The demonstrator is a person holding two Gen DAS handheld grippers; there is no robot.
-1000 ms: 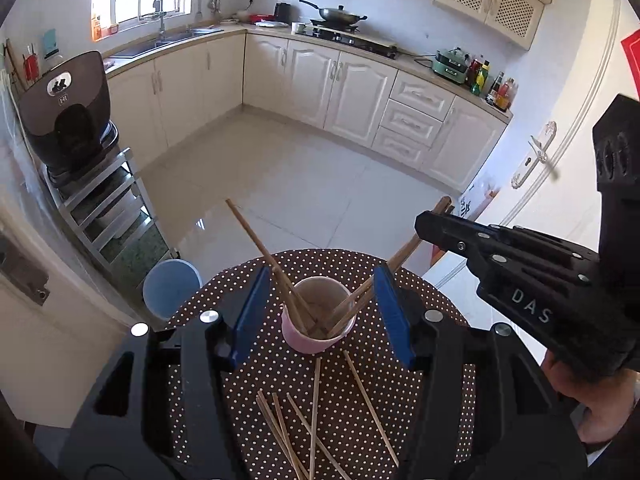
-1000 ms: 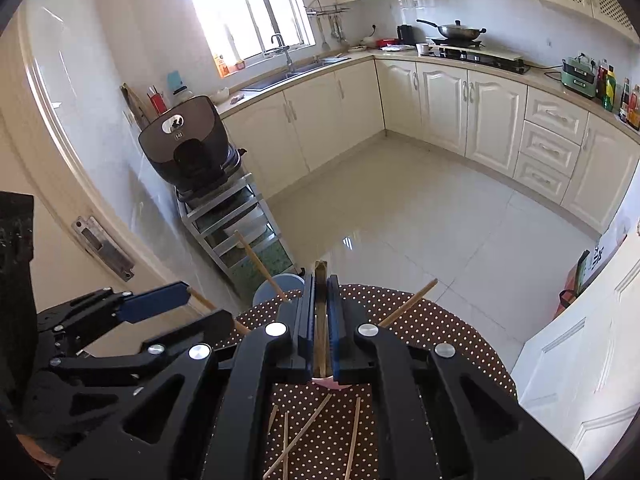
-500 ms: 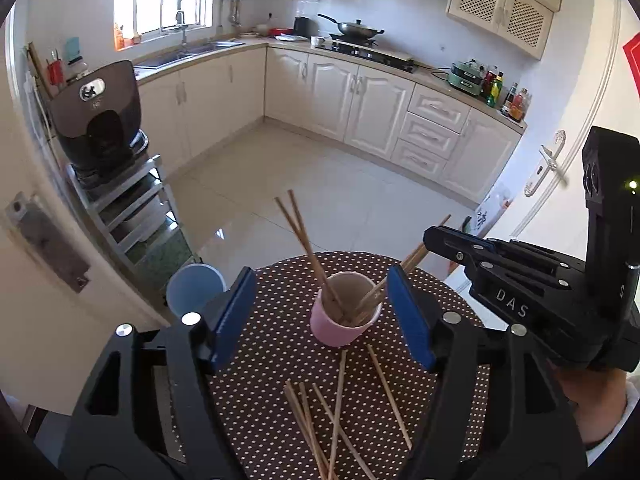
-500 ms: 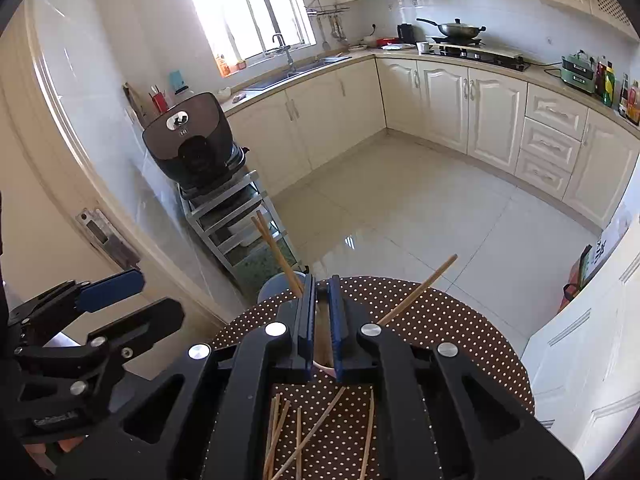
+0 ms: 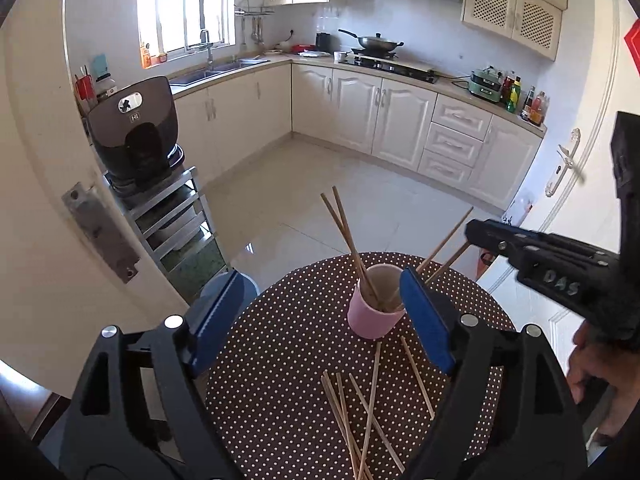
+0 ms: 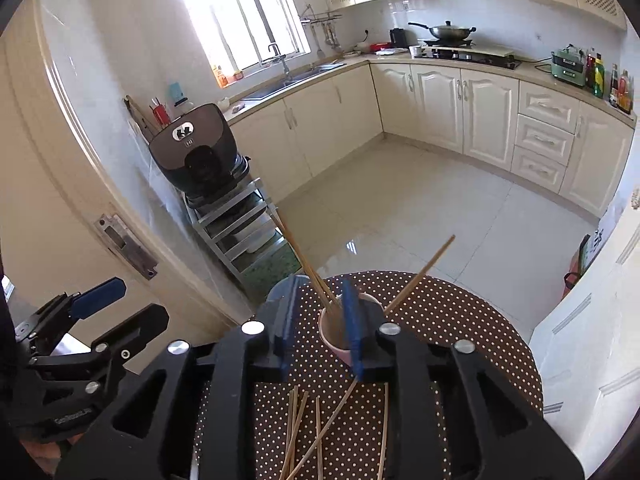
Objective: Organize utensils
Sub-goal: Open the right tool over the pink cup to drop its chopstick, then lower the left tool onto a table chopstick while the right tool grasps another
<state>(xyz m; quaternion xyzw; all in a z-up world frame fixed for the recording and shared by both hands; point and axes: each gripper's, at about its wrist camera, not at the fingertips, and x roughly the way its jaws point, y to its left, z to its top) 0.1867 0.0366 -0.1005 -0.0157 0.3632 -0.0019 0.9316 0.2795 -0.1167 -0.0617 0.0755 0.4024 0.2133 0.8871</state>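
Here both tools, left [image 5: 320, 320] and right [image 6: 318, 320], are opening, seemingly empty, around the pink cup [image 5: 374, 312] mid-table [image 5: 280, 360].

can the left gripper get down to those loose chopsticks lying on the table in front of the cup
Probably yes. The left gripper, jaws opening and empty, hangs over the loose chopsticks with nothing between; the pink cup stands beyond them.

I see a pink cup [image 5: 374, 312], tan chopsticks [image 5: 370, 404], a brown white-dotted desk [image 5: 280, 360], blue pads [image 5: 426, 320] and cream cabinets [image 5: 384, 120].
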